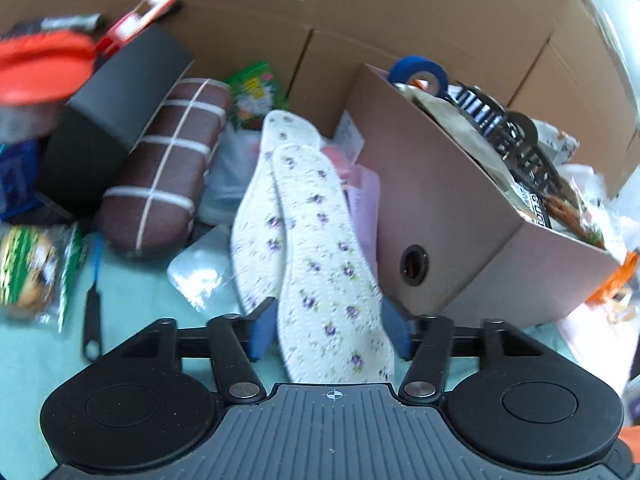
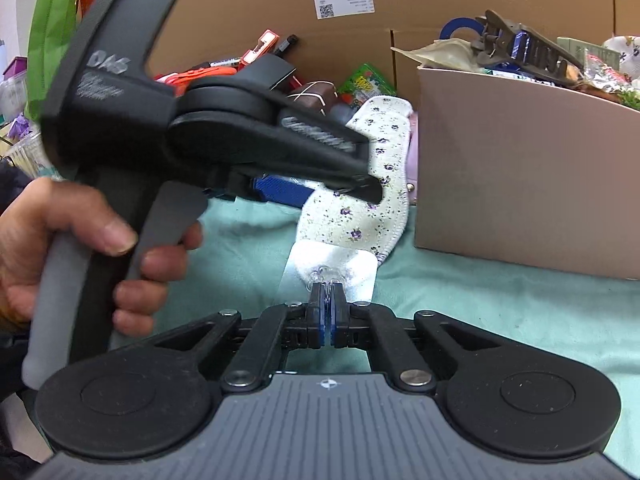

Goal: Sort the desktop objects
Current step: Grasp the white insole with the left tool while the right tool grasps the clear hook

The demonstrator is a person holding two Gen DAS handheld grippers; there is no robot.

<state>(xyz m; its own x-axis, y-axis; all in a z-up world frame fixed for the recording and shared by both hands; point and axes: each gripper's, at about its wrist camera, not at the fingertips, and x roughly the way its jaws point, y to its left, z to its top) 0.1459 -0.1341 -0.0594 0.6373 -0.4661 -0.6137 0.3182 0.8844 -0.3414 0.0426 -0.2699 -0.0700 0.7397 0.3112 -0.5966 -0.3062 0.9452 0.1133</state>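
Observation:
A pair of white insoles (image 1: pixel 320 264) with purple flowers lies on the teal cloth (image 1: pixel 136 300), toes leaning toward the pinkish box (image 1: pixel 460 208). My left gripper (image 1: pixel 329 332) stands open astride the nearer insole's heel, with its blue pads (image 1: pixel 260 332) on either side. In the right wrist view the left gripper (image 2: pixel 336 188) hovers over the insoles (image 2: pixel 380 168), held by a hand (image 2: pixel 80 248). My right gripper (image 2: pixel 327 300) is shut on the clear plastic hang tab (image 2: pixel 326 274) at the insole pack's near end.
The pinkish box (image 2: pixel 520 160) is heaped with items, a blue tape roll (image 1: pixel 420 72) on top. A brown string-tied roll (image 1: pixel 168 168), black box (image 1: pixel 120 92), green packet (image 1: pixel 256 92), snack bag (image 1: pixel 32 272) and black strap (image 1: pixel 92 320) crowd the left. A large cardboard carton (image 1: pixel 360 8) walls the back.

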